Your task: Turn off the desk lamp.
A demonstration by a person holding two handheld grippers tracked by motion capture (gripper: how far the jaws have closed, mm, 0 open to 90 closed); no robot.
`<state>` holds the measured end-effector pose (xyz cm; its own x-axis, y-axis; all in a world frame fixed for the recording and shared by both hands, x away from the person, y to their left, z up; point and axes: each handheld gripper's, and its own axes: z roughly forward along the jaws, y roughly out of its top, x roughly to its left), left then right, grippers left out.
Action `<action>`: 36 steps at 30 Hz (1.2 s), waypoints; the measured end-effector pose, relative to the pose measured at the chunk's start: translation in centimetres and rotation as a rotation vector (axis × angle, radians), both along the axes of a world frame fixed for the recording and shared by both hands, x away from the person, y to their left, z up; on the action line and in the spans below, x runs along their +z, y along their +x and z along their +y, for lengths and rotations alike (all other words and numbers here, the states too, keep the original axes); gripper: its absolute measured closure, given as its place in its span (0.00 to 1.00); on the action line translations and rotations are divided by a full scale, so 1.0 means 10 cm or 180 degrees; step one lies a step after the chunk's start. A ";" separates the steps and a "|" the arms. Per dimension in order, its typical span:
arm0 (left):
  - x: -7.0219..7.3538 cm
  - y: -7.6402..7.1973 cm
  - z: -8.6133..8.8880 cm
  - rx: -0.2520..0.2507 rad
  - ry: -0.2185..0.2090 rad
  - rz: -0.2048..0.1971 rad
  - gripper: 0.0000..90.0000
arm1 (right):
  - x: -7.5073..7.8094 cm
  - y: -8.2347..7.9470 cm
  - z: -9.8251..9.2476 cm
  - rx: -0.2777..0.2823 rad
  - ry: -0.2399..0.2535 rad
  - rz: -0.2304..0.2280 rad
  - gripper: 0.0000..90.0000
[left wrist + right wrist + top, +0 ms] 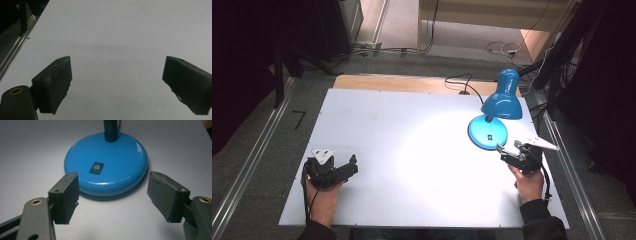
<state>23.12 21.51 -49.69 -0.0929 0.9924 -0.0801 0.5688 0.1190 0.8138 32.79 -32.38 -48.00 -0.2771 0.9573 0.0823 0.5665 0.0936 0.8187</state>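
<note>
While both tongs gape empty | right tongs (112, 197) face lamp base (117, 167) | left tongs (117, 85) over table (120, 30)

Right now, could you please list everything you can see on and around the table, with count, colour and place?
Desk lamp: one, blue, far right of the table, shade facing down, lit.
Lamp base: one, blue, round, flat on the table just ahead of the right gripper.
Rocker switch: one, black, on top of the base.
Lamp cord: one, black, runs off the far edge.
Table: one, white top with a wooden strip at the far edge.
Left gripper: one, black, near left of the table, jaws open.
Right gripper: one, black, near right, jaws open toward the base.
</note>
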 end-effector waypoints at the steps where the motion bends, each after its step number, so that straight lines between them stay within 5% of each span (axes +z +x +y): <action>1: 0.00 0.00 0.00 -0.0001 -0.0006 -0.0008 0.10 | 0.00 0.01 0.00 0.0005 -0.0013 -0.0005 0.27; 20: -0.02 0.01 0.00 0.0017 0.0008 0.0050 0.11 | 0.02 0.12 0.05 0.0004 -0.0028 -0.0095 0.35; 36: -0.02 0.02 0.00 0.0014 -0.0004 0.0054 0.11 | -0.04 0.22 0.13 0.0032 -0.0117 -0.0081 0.56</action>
<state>23.28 21.54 -49.92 -0.0988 0.9919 -0.0797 0.5821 0.1226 0.8039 35.00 -31.09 -48.43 -0.2884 0.9567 0.0398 0.5443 0.1296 0.8288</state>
